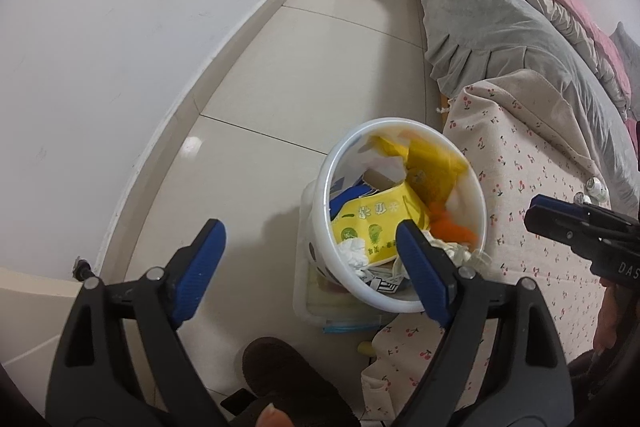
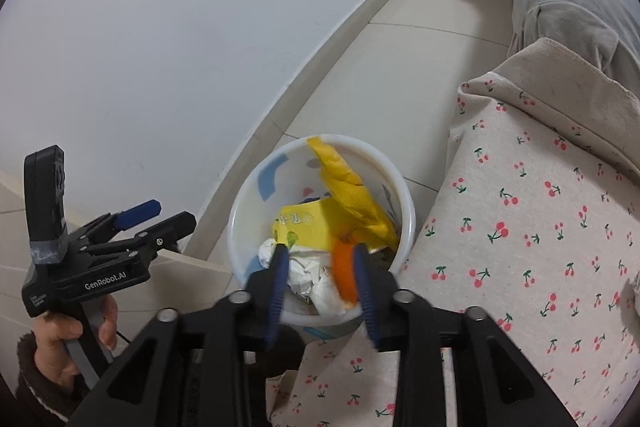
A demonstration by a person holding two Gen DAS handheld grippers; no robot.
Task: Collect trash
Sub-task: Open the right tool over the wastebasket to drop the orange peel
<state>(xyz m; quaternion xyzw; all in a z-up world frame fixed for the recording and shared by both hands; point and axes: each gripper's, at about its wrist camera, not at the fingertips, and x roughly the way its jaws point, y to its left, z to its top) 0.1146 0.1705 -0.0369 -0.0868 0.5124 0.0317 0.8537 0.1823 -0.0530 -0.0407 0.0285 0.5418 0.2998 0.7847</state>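
Observation:
A white round bin (image 1: pixel 400 123) (image 2: pixel 240 215) stands on the floor beside a cherry-print cloth. It holds a yellow packet (image 1: pixel 368 223) (image 2: pixel 304 223), a yellow bag (image 1: pixel 432 167) (image 2: pixel 352 187), crumpled white paper (image 2: pixel 304 269) and an orange scrap (image 1: pixel 452 225) (image 2: pixel 343 267). My right gripper (image 2: pixel 319 250) hangs over the bin with its jaws apart. The orange scrap lies against the right pad only, and the left pad is clear of it. My left gripper (image 1: pixel 310 227) (image 2: pixel 174 211) is to the left of the bin, wide open with nothing in it.
The cherry-print cloth (image 1: pixel 540 187) (image 2: pixel 540 227) rises right of the bin, with a grey bed cover (image 1: pixel 500 39) behind it. A white wall (image 1: pixel 120 47) runs along the left of the tiled floor (image 1: pixel 320 67). A clear plastic box (image 1: pixel 320 303) sits under the bin. A hand (image 2: pixel 60 331) holds the left gripper.

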